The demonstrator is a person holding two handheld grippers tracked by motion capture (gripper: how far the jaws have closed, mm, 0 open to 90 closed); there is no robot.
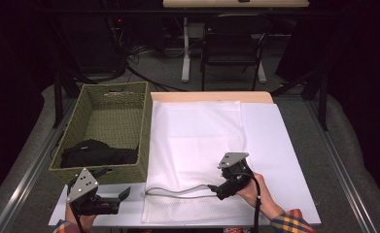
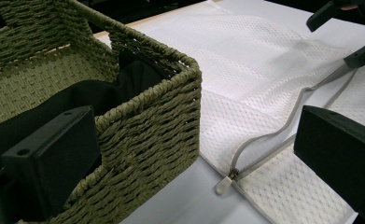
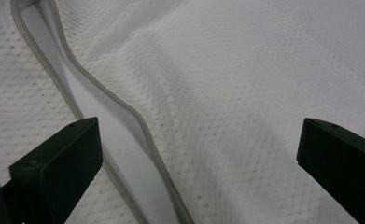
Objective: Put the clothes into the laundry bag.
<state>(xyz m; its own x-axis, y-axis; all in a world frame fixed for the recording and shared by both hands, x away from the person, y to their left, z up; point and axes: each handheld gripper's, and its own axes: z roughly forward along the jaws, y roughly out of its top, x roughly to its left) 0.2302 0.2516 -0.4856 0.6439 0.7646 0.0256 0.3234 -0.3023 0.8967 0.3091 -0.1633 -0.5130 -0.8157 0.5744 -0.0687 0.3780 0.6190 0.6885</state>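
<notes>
One white mesh bag (image 1: 197,145), one basket (image 1: 144,126), one black garment (image 1: 97,153), left hand-held gripper (image 1: 122,195) released, right hand-held gripper (image 1: 211,189) released.

Mesh laundry bag (image 1: 197,141): white perforated cloth, matt, with grey fabric zip tape (image 2: 283,130). Basket (image 1: 144,131): olive woven cord, rough. Garment (image 1: 97,154) inside: black matt cloth.

From above I see a white mesh bag (image 1: 197,145) spread flat over the white table cover (image 1: 275,145), its grey zipper (image 1: 178,193) gaping near the front edge. My right gripper (image 1: 212,188) sits at 5 o'clock, jaws apart over the zipper's right end. My left gripper (image 1: 122,194) hovers at 7 o'clock, jaws apart, just in front of the green woven basket (image 1: 144,121), which holds a black cloth (image 1: 97,153).
</notes>
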